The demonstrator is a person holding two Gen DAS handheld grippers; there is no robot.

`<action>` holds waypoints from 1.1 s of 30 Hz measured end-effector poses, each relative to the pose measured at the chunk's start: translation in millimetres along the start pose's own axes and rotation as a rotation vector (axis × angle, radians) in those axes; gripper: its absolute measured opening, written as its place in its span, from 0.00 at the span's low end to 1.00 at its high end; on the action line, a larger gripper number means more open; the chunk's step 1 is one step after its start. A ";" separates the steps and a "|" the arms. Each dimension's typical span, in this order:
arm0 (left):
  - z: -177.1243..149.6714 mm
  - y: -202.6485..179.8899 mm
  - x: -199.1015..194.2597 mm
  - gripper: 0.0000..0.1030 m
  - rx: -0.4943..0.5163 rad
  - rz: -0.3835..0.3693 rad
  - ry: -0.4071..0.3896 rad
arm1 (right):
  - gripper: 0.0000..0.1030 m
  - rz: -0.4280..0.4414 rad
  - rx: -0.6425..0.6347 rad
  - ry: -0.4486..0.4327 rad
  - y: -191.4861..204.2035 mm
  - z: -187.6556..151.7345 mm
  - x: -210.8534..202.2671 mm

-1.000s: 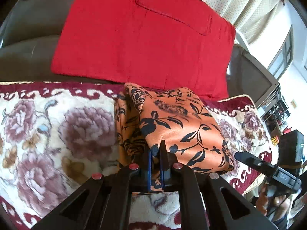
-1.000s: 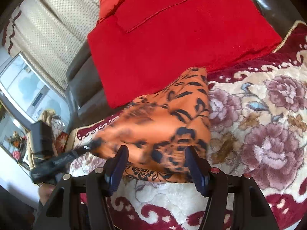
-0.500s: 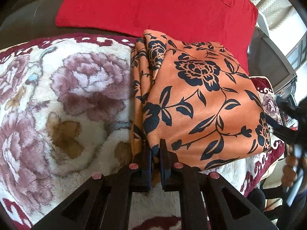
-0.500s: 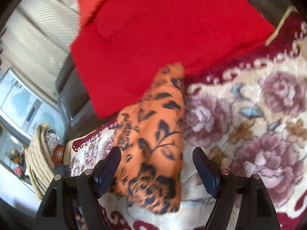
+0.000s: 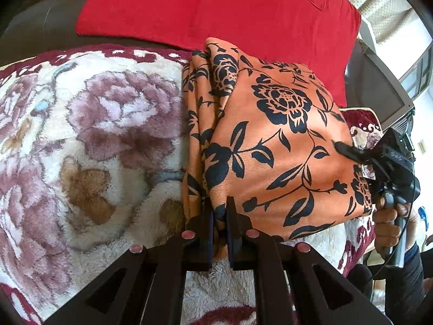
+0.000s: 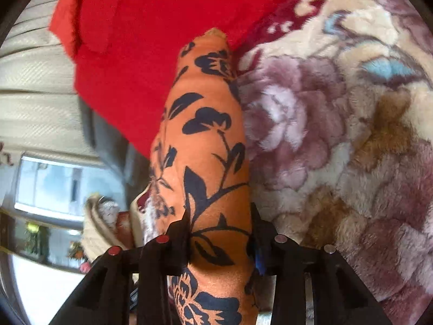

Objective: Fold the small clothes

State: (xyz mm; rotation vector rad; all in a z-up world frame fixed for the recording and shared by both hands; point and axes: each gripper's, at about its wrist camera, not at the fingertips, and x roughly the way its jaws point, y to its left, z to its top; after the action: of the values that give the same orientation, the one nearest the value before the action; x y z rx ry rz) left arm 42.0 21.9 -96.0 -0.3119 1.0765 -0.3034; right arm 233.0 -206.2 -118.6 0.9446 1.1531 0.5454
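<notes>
A folded orange garment with black flowers [image 5: 273, 146] lies on a floral plush blanket [image 5: 102, 140]. My left gripper [image 5: 219, 208] is shut on its near left corner. In the right wrist view the garment [image 6: 205, 151] runs up the middle as a thick folded bundle, and my right gripper [image 6: 219, 216] is closed around its near end, the jaws pressed against both sides. The right gripper also shows at the garment's right edge in the left wrist view [image 5: 349, 151], held by a hand [image 5: 387, 222].
A large red cushion [image 5: 216, 8] leans on the dark sofa back [image 5: 40, 19] just behind the garment. The blanket's maroon border [image 5: 362, 116] ends at the sofa's right edge. Curtains and a window [image 6: 46, 181] lie beyond.
The right gripper has moved onto the garment's right end and closed from wide open onto the bundle. The left gripper has kept its hold and lowered with the garment toward the blanket.
</notes>
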 end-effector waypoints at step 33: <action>41.3 -18.0 -51.2 0.30 0.000 -0.041 -0.140 | 0.40 -0.236 -0.206 -0.066 25.8 -46.0 -24.6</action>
State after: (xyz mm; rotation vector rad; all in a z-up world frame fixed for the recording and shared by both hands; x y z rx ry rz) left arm 54.6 29.6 -29.5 -0.3507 0.9331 -0.3131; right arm 184.1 -196.3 -88.7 0.6349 1.1080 0.4292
